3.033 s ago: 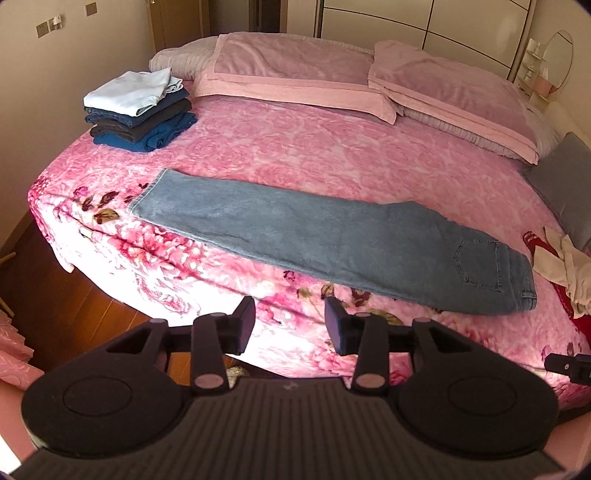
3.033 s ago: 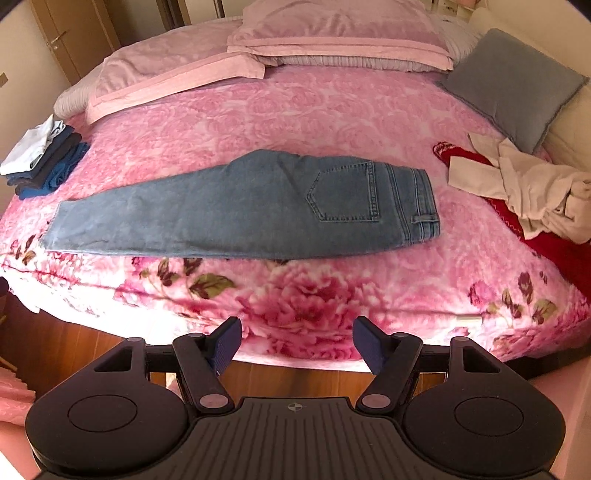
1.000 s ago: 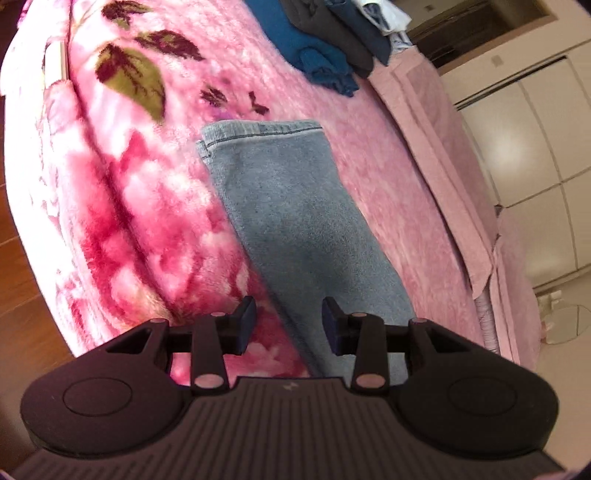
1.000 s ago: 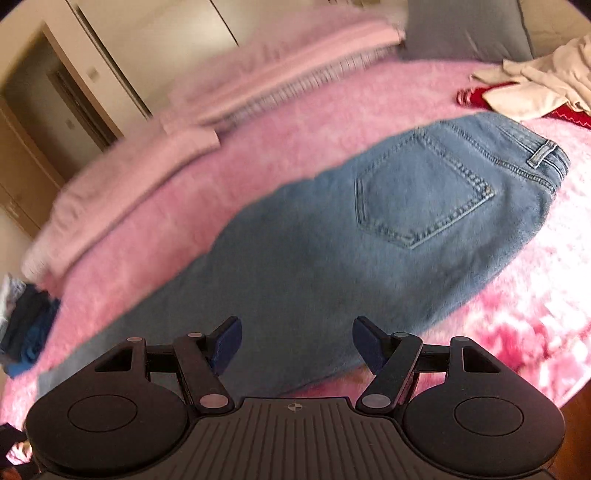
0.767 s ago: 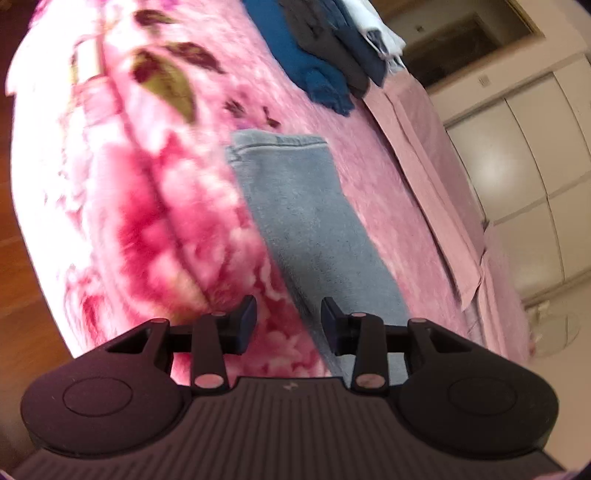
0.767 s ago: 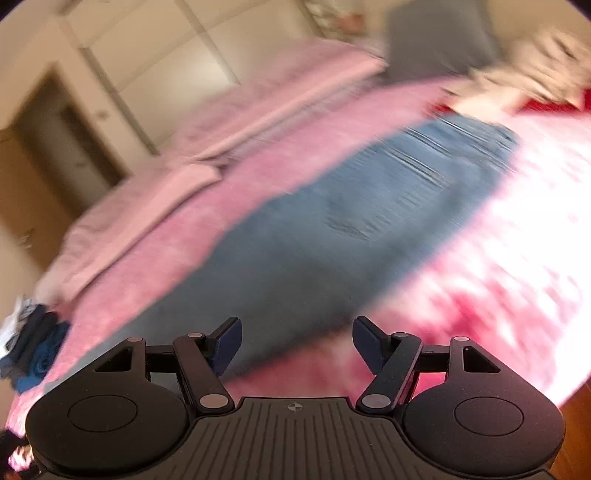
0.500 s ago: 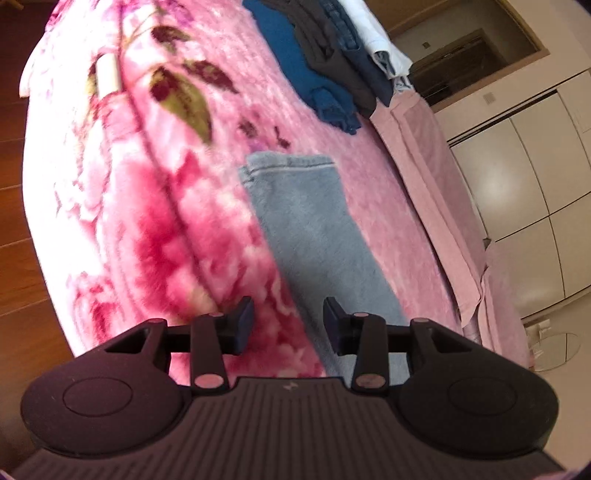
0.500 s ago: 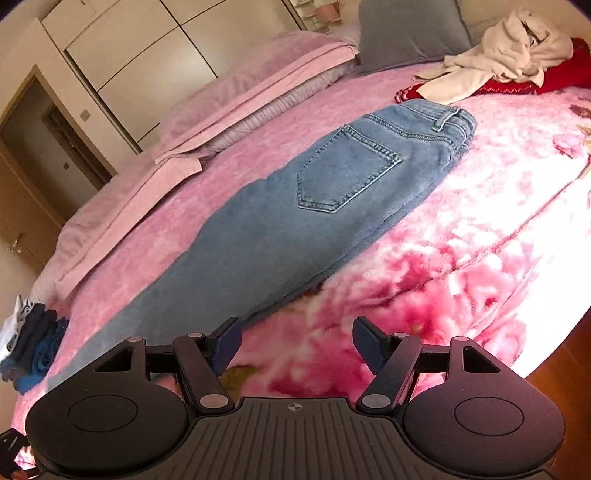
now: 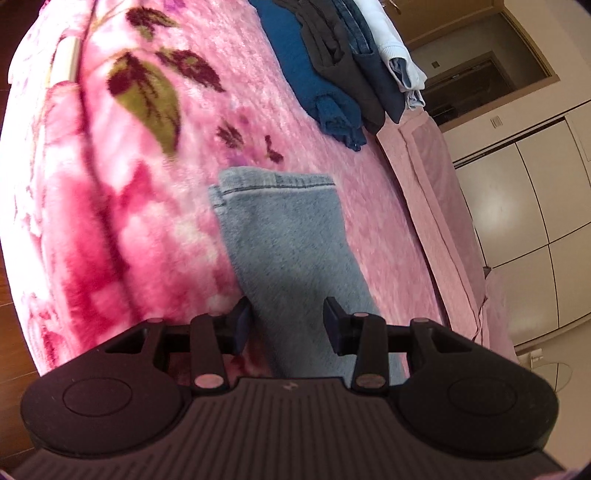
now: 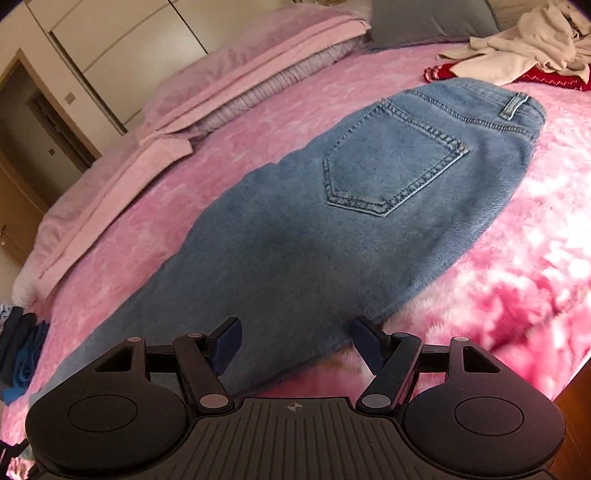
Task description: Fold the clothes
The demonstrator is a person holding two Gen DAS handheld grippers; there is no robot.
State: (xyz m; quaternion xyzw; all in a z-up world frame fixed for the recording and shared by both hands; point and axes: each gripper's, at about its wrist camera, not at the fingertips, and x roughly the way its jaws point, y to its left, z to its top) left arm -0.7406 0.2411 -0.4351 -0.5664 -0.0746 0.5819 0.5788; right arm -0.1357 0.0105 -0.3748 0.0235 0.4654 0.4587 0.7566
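Light blue jeans [image 10: 332,229] lie flat along the pink floral bed, folded lengthwise with one back pocket up. In the left wrist view the leg end of the jeans [image 9: 288,236] runs away from me, its hem at the far end. My left gripper [image 9: 287,325] is open, low over the leg near its near edge, nothing between its fingers. My right gripper [image 10: 295,343] is open over the thigh part, close to the jeans' near edge, with the waistband at the far right.
A stack of folded clothes [image 9: 347,66] sits on the bed beyond the hem. Unfolded beige and red garments [image 10: 524,48] lie past the waistband, beside a grey cushion [image 10: 428,18]. Pink pillows [image 10: 236,85] line the far side. Wooden floor [image 9: 11,350] borders the bed.
Both grippers have moved in closer and lower over the jeans. The left one now sits over the leg instead of beside it; the right one has neared the thigh. Both stayed open.
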